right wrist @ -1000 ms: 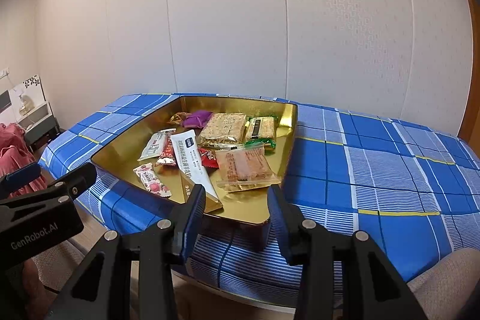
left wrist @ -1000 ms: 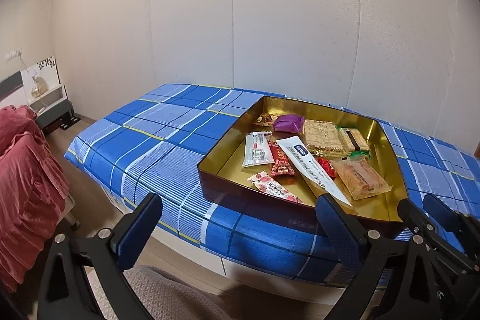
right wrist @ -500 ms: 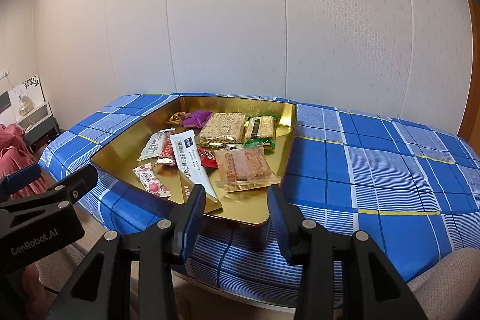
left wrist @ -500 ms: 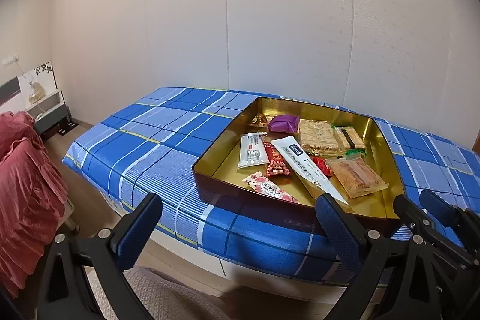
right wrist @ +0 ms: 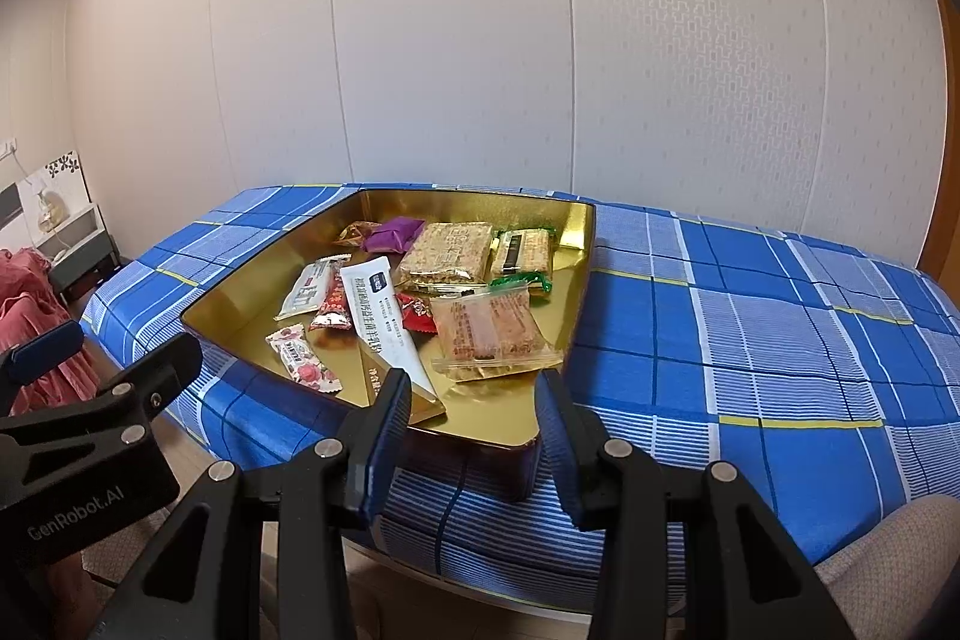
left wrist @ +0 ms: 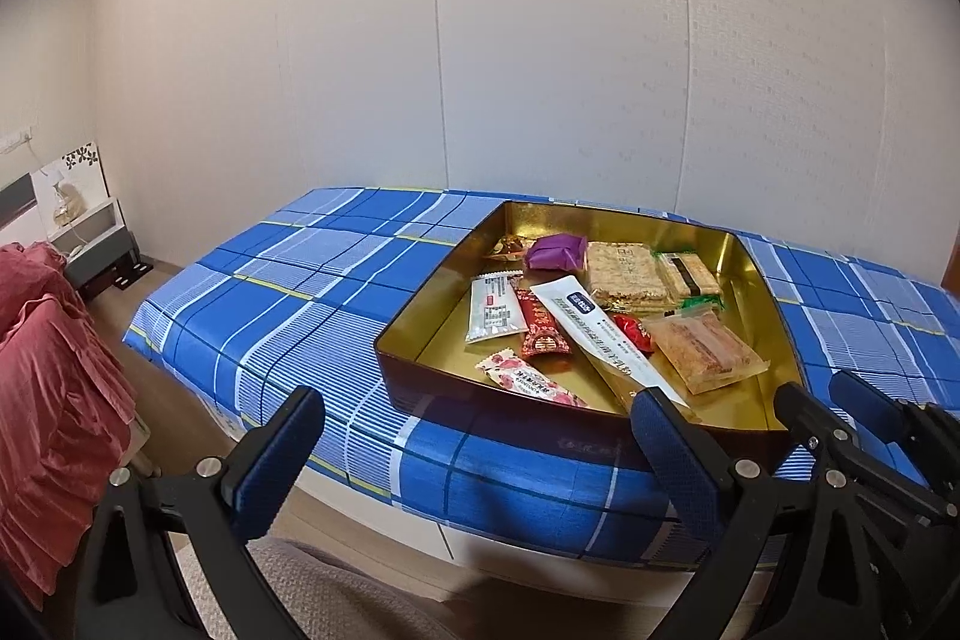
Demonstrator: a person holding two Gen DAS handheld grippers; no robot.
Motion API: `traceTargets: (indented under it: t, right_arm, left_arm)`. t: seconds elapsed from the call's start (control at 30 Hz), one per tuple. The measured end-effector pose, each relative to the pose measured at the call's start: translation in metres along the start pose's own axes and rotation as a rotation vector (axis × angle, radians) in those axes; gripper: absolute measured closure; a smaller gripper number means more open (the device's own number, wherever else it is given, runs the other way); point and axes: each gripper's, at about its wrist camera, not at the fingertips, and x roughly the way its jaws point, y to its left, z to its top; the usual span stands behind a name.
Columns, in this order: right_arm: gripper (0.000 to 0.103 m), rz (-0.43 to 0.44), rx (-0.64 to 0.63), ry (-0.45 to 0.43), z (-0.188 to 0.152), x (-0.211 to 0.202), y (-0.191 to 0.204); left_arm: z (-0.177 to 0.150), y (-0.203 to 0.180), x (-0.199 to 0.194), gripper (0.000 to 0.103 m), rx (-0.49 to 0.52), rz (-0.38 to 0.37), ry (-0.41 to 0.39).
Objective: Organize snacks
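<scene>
A gold tray (left wrist: 432, 304) (right wrist: 252, 292) sits on the blue plaid tablecloth (left wrist: 288, 292) and holds several wrapped snacks. Among them are a purple packet (left wrist: 555, 250) (right wrist: 393, 235), a long white sachet (left wrist: 594, 334) (right wrist: 384, 316), a clear pack of orange crackers (left wrist: 702, 349) (right wrist: 489, 334) and a pink floral candy (left wrist: 528, 379) (right wrist: 300, 358). My left gripper (left wrist: 474, 406) hangs wide open off the table's near edge, left of the tray's near corner. My right gripper (right wrist: 474, 382) is open by a narrower gap in front of that corner, with nothing between its fingers.
A white panelled wall rises right behind the table. Red fabric (left wrist: 54, 370) and a low bedside shelf (left wrist: 90, 238) stand at the left on the wooden floor. A beige-clad knee (right wrist: 888, 562) shows at the lower right. Bare tablecloth (right wrist: 750, 328) stretches right of the tray.
The left gripper has drifted very slightly, so the tray sits a little further left in its view. The right gripper, both jaw gaps and the snacks are unchanged.
</scene>
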Motion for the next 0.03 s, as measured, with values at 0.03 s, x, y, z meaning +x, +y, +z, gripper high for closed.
traceTargets:
  t: [0.03]
  right_arm:
    - [0.059,0.000,0.000,0.000,0.0001,0.0004,-0.0001]
  left_arm:
    - [0.0001,-0.0003,0.0002,0.000,0.001,-0.005,0.003]
